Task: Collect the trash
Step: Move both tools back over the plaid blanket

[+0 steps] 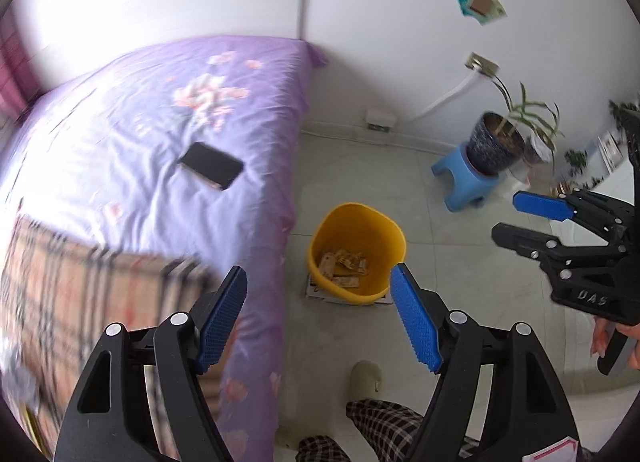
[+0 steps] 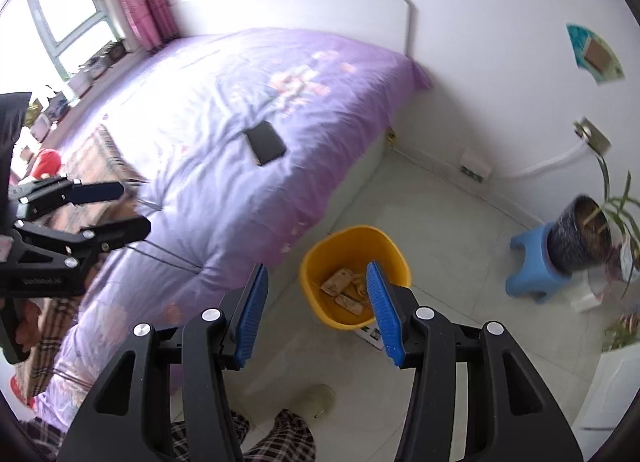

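Trash [image 1: 344,264], tan wrappers and scraps, lay in the bottom of a yellow bin [image 1: 356,252] that stood on the tiled floor [image 1: 460,302] beside the bed [image 1: 180,134], as seen from the left wrist. The bin sat on top of something flat and printed, which was too hidden to identify. The left gripper [image 1: 318,316] was held wide with nothing between its blue pads, and the bin showed between the fingertips, farther off and lower down. The right gripper [image 1: 516,218] hung in the air to the right, also spread and empty, apart from the bin. A black phone [image 1: 211,171] lay on the purple bedcover, and a plaid blanket [image 1: 80,294] covered the near end of the bed. Beyond the bin, a potted plant [image 1: 500,146] stood on a blue stool [image 1: 466,182] near the wall.

From the right wrist, the same bin [image 2: 356,276] appeared just behind the right gripper [image 2: 318,314], with the trash [image 2: 346,292] showing between its parted, empty pads. The left gripper [image 2: 128,210] reached in from the left above the bed [image 2: 260,134], its fingers apart and holding nothing. The phone [image 2: 265,143] lay on the cover beyond it. A slipper [image 2: 318,398] and plaid trouser legs [image 2: 276,442] showed at the bottom edge, and the plant [image 2: 588,238] on its stool [image 2: 534,274] stood at the right.
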### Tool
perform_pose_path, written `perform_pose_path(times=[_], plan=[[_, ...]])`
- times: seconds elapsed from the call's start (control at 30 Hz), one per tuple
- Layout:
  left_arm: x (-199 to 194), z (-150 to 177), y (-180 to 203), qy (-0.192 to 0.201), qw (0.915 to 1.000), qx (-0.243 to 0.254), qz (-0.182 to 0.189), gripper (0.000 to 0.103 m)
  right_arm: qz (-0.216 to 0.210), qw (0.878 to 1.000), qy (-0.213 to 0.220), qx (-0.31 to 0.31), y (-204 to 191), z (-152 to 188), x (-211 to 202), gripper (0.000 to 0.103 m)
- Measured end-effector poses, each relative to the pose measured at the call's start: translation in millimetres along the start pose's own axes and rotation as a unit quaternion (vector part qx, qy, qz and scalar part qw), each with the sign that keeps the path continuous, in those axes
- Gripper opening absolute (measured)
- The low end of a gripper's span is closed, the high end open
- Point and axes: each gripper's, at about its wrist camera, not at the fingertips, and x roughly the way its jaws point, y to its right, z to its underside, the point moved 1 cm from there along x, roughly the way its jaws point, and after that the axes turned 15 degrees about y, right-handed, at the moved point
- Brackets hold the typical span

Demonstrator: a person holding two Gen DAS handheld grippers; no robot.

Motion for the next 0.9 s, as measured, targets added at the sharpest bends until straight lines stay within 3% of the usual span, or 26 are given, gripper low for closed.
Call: perform_pose_path(times=[0.27, 0.47, 0.9], plan=[[-71.2, 34.8, -52.9, 0.027, 0.9953, -0.073, -0.059, 0.075, -0.067, 0.997, 0.021, -0.03, -76.7, -13.4, -27.2, 0.054], [-123.1, 65.3, -88.5, 0.048, 0.9861, -0.113, -0.112, 0.075, -0.123, 0.99, 0.023, -0.058, -138.8, -11.1, -33.3, 0.054], [-215.0, 162.4, -195.1, 0.061, 0.9407, -0.244, -0.227, 0.08, -0.221, 0.967, 0.012, -0.123, -264.5, -7.2, -31.7, 0.058]])
